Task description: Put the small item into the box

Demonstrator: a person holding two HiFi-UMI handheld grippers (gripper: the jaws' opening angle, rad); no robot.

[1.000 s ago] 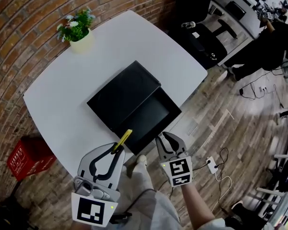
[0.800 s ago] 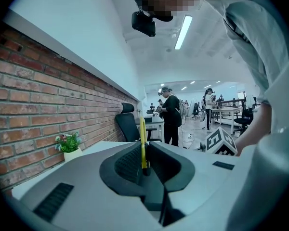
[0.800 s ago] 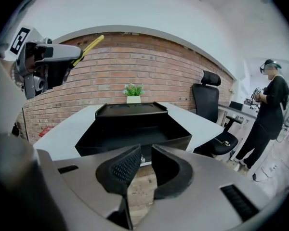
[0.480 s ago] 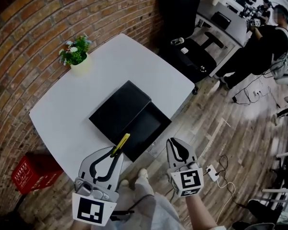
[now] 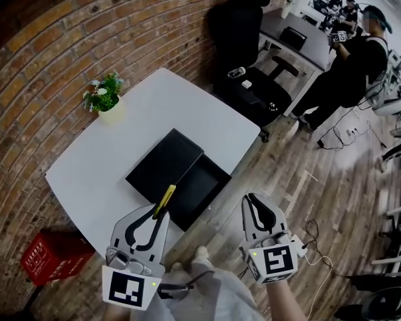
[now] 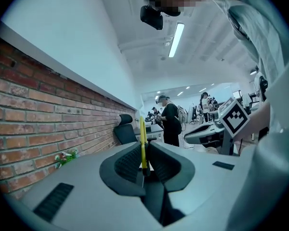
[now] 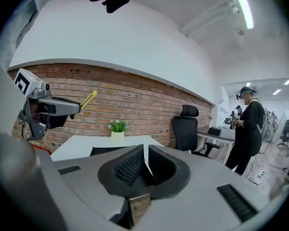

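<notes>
A thin yellow stick-like item (image 5: 165,199) pokes out of my left gripper (image 5: 158,212), which is shut on it and held in the air at the near edge of the white table (image 5: 87,159). In the left gripper view the yellow item (image 6: 143,143) stands upright between the closed jaws. The black box (image 5: 199,187) lies open on the table, with its lid (image 5: 163,164) resting beside it on the left. My right gripper (image 5: 256,206) hangs over the wooden floor to the right of the table, shut with nothing in it. The right gripper view shows the left gripper (image 7: 50,107) with the yellow item (image 7: 88,99).
A small potted plant (image 5: 105,99) stands at the table's far left by the brick wall. A red crate (image 5: 50,256) sits on the floor at the left. A black office chair (image 5: 244,59) and a standing person (image 5: 347,65) are beyond the table.
The table and box look smaller and farther away than before. My right gripper has drifted right, away from the box's near edge. The left gripper still holds the yellow item.
</notes>
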